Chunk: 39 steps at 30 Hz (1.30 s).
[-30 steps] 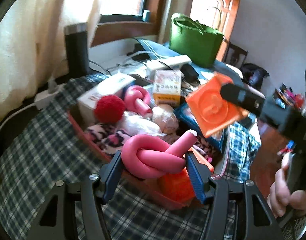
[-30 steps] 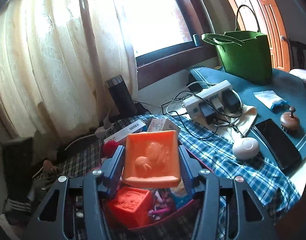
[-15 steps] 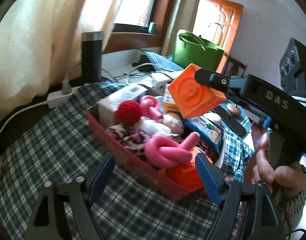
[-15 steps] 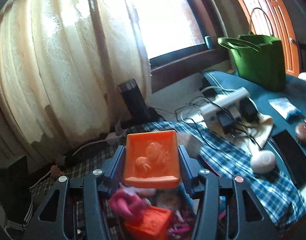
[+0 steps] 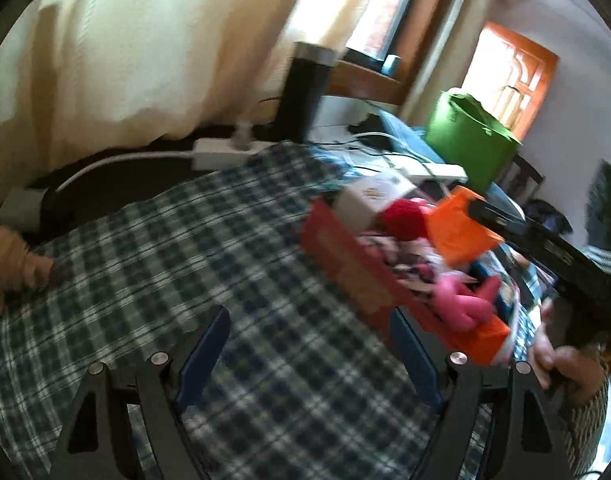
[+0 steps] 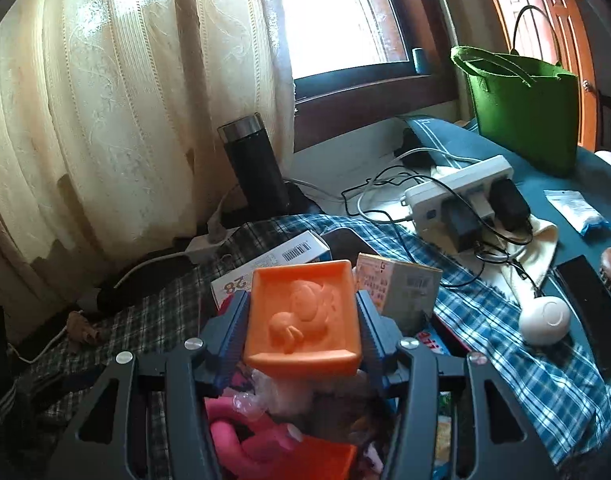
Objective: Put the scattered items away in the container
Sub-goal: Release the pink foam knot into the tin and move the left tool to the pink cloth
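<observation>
- The right gripper (image 6: 303,320) has its fingers (image 6: 231,328) clamped on the two sides of an orange block (image 6: 303,316), which hangs above the red box (image 5: 345,264), over the heap inside it.
- The left gripper (image 5: 305,360) stands with fingers apart and nothing between them, over bare checked cloth (image 5: 185,260) beside the box's near wall.
- The box sits on the cloth toward the worktop's right side and looks nearly full: a pink knot (image 5: 465,300), a red ball (image 5: 403,218), a white carton (image 5: 369,196) and another orange block (image 5: 481,336) at its near corner.
- The step in hand seems to be dropping the held block in. Judged from the pile, it is best lowered until it is close to the heap before the fingers part, so it settles rather than bounces out.
- A flat landing spot matters: the knot and ball are rounded, so the block could roll off toward a low wall; the middle looks safer than an edge.
- The left gripper is best kept clear of the box's rim during the release.
</observation>
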Motion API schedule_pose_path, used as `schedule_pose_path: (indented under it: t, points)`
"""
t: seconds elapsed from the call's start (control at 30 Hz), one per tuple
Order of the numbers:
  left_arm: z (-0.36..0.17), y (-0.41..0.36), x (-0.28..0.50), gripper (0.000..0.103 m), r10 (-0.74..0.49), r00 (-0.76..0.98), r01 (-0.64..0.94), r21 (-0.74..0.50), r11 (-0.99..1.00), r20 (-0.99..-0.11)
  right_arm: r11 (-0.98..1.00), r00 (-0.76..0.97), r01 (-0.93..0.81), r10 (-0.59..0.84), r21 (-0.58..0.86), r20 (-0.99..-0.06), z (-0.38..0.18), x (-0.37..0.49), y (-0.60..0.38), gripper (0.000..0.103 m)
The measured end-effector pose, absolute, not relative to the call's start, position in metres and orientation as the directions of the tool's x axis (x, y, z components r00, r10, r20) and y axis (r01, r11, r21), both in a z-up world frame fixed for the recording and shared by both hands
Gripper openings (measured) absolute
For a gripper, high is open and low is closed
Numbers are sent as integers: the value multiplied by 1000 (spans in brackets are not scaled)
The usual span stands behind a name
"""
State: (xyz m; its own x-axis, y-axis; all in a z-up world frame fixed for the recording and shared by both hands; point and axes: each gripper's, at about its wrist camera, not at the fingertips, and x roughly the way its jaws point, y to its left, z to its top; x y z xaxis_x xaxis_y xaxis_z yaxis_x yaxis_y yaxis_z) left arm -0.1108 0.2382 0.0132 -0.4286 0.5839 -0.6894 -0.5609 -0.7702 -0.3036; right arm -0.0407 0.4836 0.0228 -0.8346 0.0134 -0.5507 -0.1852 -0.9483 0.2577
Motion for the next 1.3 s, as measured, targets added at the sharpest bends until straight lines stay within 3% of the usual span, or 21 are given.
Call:
schedule_pose_path:
  t: [0.03,0.1,0.17,0.43,0.7,1.1,1.17,1.3]
  points:
    - [12,232,-114,84,578,-436,-544,-310,-780,-690,-948,-834,-190,18,256,-551,23,-39,483,58]
    - [9,220,-121,84,563,-453,-507,-320,-800,-691,-942,-837,-202,26,266,-546,26,-35,483,74]
    - [9,204,-129,84,545,-473,-471,-324,-821,-693,-935,-850,-218,42,279,-525,30,-28,484,82]
    - [12,129,-157,84,418,-578,-292,-301,-908,-701,-935,-899,-209,69,286,-433,54,-4,463,82]
    - [3,56,-200,84,170,-699,-20,-219,-976,-694,-957,-909,-100,-24,274,-415,60,-6,417,82]
    - [-36,72,-253,83,85,-660,-33,-84,-996,-747,-979,-868,0,-101,203,-486,39,-33,359,82]
    - [-39,65,-256,67,101,-651,-26,-110,-994,-753,-982,-859,13,-107,188,-501,35,-38,350,82]
    - [-36,57,-254,60,124,-650,-27,-140,-990,-749,-985,-839,54,-132,161,-528,30,-49,329,82]
